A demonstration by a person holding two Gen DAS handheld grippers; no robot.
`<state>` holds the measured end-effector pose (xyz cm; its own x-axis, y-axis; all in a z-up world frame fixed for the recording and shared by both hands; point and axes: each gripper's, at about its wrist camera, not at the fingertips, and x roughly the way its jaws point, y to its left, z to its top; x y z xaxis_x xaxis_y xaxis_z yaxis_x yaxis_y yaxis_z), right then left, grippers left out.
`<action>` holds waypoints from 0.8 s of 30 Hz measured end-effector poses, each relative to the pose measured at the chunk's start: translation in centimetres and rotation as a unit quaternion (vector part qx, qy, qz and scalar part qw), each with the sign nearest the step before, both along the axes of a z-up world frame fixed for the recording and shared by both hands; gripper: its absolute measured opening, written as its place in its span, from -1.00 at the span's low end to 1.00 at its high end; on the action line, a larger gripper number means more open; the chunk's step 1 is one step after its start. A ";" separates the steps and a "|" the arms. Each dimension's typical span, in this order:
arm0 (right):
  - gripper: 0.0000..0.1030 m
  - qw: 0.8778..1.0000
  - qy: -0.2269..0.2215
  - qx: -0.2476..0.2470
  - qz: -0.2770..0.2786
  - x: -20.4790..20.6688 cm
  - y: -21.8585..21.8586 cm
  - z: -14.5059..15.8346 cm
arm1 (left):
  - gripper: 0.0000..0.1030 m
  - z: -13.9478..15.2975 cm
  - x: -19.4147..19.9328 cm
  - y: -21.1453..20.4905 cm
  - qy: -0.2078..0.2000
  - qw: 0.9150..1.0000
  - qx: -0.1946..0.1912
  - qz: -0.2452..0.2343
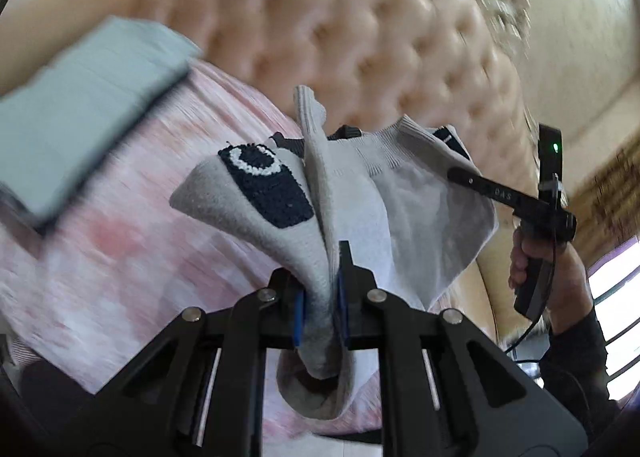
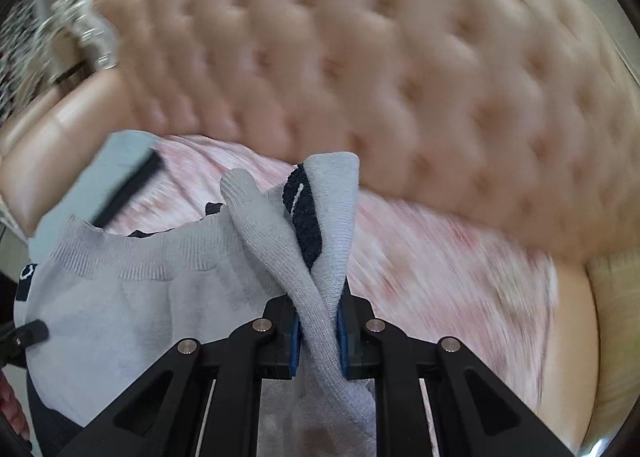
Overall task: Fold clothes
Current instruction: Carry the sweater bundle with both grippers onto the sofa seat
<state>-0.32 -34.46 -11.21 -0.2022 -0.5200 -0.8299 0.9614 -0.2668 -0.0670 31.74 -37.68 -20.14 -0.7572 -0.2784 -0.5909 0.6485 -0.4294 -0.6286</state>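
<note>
The tufted headboard (image 1: 380,29) fills the top of both views, peach and buttoned, blurred by motion; in your right wrist view it spans nearly the whole upper half (image 2: 400,69). Below it lies the pink mottled bedspread (image 1: 120,257), covering the lower left of the left wrist view and the centre right of the right wrist view (image 2: 440,265). A folded pale blue cloth (image 1: 80,117) rests on the bedspread at the left of the left wrist view, and shows again at the left of the right wrist view (image 2: 116,165).

You hold the grey sweater (image 1: 360,197) up off the bed between both tools. It hangs stretched, with its ribbed edge along the top and a navy patch (image 1: 268,185) with a white ring on the part left of centre. In the right wrist view the grey sweater (image 2: 140,277) spreads across the lower left, a navy strip showing in the fold above the pads.

Your left gripper (image 1: 322,305) is clamped on a bunched fold of the sweater at bottom centre, blue pads pressing it from both sides. Your right gripper (image 2: 318,333) is likewise closed tight on a twisted fold. In the left wrist view your right hand (image 1: 548,277) grips the handle at the right edge.
</note>
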 end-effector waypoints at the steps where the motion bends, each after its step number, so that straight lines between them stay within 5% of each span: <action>1: -0.73 1.000 0.002 -0.001 0.015 1.2 -2.3 0.6 | -0.72 0.6 1.6 -1.2 0.003 1.000 -0.007 0.022; 10: -0.74 0.988 0.005 -0.016 0.152 14.4 -24.8 3.5 | -0.72 1.2 13.3 -10.6 0.026 0.977 -0.033 0.209; 17: -0.74 0.974 0.022 0.031 0.223 23.7 -37.0 -2.6 | -0.73 -4.7 15.4 -12.8 0.046 0.955 0.019 0.293; 24: -0.74 0.962 0.044 0.063 0.260 27.6 -40.4 -8.1 | -0.73 -9.4 17.4 -12.2 0.055 0.937 0.062 0.341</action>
<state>27.32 -74.83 -19.32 -0.0148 -0.4659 -0.8847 0.9515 0.2653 -0.1556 49.12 -49.86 -29.52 -0.4867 -0.6538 -0.5794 0.6739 0.1410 -0.7252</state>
